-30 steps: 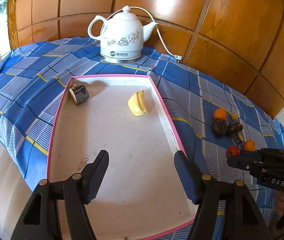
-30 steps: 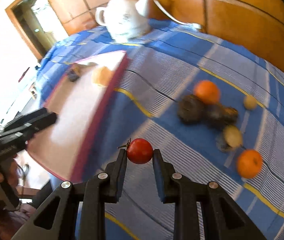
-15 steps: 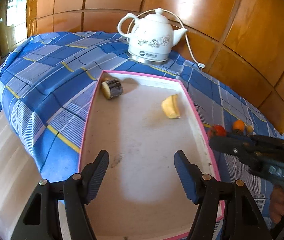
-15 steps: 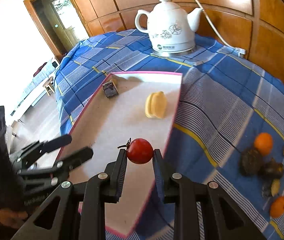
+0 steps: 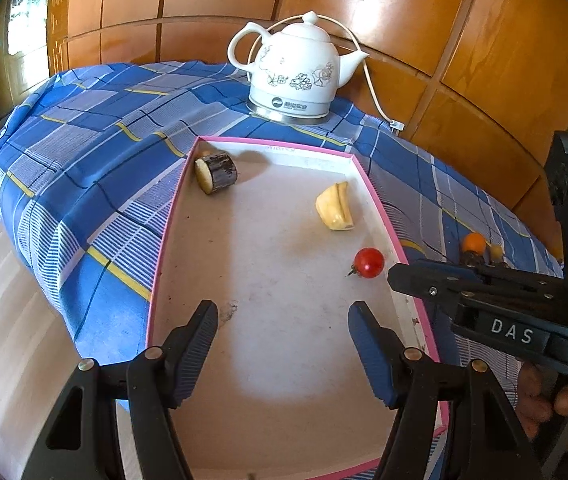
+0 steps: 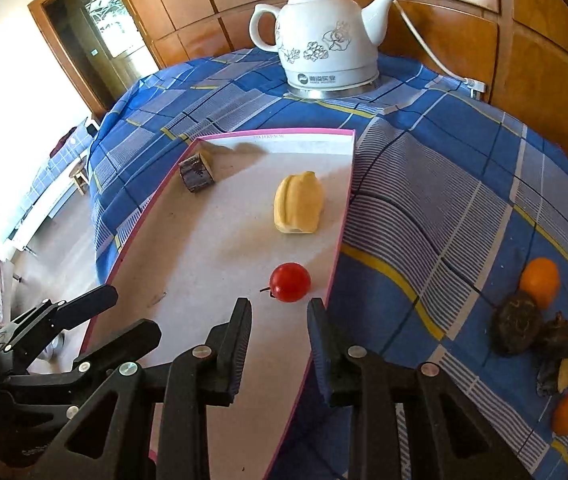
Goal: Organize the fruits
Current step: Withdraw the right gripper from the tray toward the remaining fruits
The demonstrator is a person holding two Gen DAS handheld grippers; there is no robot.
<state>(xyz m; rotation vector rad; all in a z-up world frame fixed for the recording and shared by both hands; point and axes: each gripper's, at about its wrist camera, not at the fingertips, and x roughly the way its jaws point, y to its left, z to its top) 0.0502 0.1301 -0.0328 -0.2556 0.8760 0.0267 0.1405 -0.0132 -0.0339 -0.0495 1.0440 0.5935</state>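
Just ahead of the right gripper (image 6: 279, 320), whose jaws have just been opening and now stand apart with nothing between them, the cherry tomato (image 6: 290, 282) lies free on the floor of the pink-rimmed tray (image 6: 304, 132), close to the tray's right wall, stem pointing left. It looks released, so this placement seems done.

Further ahead of that claw sits a yellow fruit piece (image 6: 298, 203), and beyond it to the left, in the far corner, a dark-skinned cut chunk (image 6: 197, 172). That makes 3 pieces in the tray.

Off to the right of the claw, well apart from the tray on the blue checked cloth (image 6: 436, 184), the unsorted fruit remains: 2 oranges (image 6: 540, 282), several dark, wrinkled fruits (image 6: 518, 325) and some small yellow ones. The coming move likely turns on this: the pile lies to the right, on the right gripper's side, so that hand is the nearer one.

The left gripper (image 5: 283, 330) hangs over the tray's near end, jaws apart and empty, the tomato ahead and to its right. Behind the tray stands a white electric kettle (image 6: 326, 40).
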